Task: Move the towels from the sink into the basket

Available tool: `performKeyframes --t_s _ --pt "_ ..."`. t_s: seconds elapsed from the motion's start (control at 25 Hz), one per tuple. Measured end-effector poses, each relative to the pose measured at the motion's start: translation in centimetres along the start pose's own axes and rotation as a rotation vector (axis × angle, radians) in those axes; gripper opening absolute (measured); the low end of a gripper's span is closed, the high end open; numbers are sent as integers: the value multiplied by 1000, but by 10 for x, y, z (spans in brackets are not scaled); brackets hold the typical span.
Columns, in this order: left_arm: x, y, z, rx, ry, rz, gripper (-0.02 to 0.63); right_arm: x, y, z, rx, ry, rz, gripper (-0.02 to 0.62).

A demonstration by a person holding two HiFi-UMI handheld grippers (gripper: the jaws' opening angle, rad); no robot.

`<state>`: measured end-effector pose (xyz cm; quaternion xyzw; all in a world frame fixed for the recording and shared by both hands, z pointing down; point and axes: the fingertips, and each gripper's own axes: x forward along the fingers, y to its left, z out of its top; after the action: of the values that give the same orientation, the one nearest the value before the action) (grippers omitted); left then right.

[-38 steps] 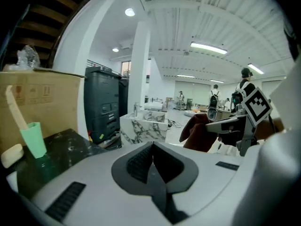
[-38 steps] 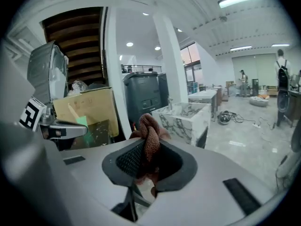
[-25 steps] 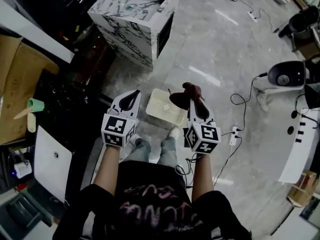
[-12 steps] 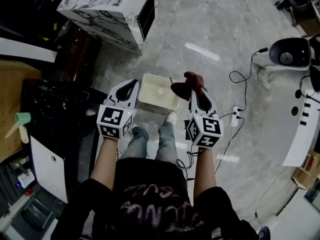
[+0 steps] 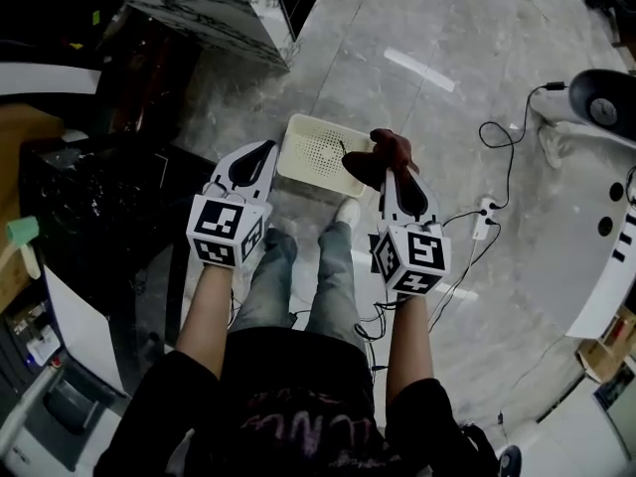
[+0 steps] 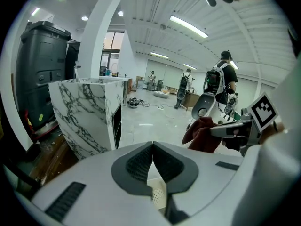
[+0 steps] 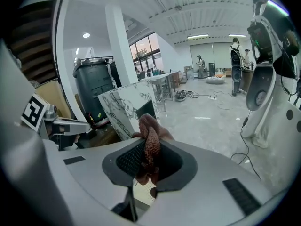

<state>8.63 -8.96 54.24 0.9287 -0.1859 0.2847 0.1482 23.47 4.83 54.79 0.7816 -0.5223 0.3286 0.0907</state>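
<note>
- Grey polished floor [image 5: 427, 38] runs under the whole scene, seen from steeply above, with the person's legs [image 5: 298, 286] nearest the camera.
- Just past the legs, the left gripper [image 5: 260, 149] is held out with its jaws brought together at the tips and nothing between them.
- Beside it, the right gripper [image 5: 396, 172] has its jaws closed on a reddish-brown towel [image 5: 383, 157].
- In the right gripper view the towel [image 7: 150, 135] is pinched as a bunched fold between the dark pads, with a knot of cloth rising past the tips and a small tail hanging beneath.
- From the left gripper view, the towel [image 6: 203, 133] hangs as a dark red lump off the front of the other gripper.
- A cream perforated basket [image 5: 313, 152] sits on the floor just beyond both grippers. From above, the towel overlaps its right-hand edge, but I cannot tell whether cloth and rim touch.
- A white power strip [image 5: 484, 217] with trailing cables lies on the floor to the right.
- Farther off stands a marble-patterned block [image 5: 199, 8], with a dark bin [image 6: 42, 69] behind it.
</note>
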Motion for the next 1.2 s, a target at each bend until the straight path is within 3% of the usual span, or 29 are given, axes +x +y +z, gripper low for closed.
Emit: performKeyframes --t_s 0.32,0.8,1.2 --pt "46 16 -69 -13 17 21 15 44 -23 -70 8 36 -3 71" --pt "116 52 -201 -15 31 60 15 133 -47 -212 12 103 21 72" --pt "197 62 -313 11 96 31 15 214 -73 -317 -17 173 67 72"
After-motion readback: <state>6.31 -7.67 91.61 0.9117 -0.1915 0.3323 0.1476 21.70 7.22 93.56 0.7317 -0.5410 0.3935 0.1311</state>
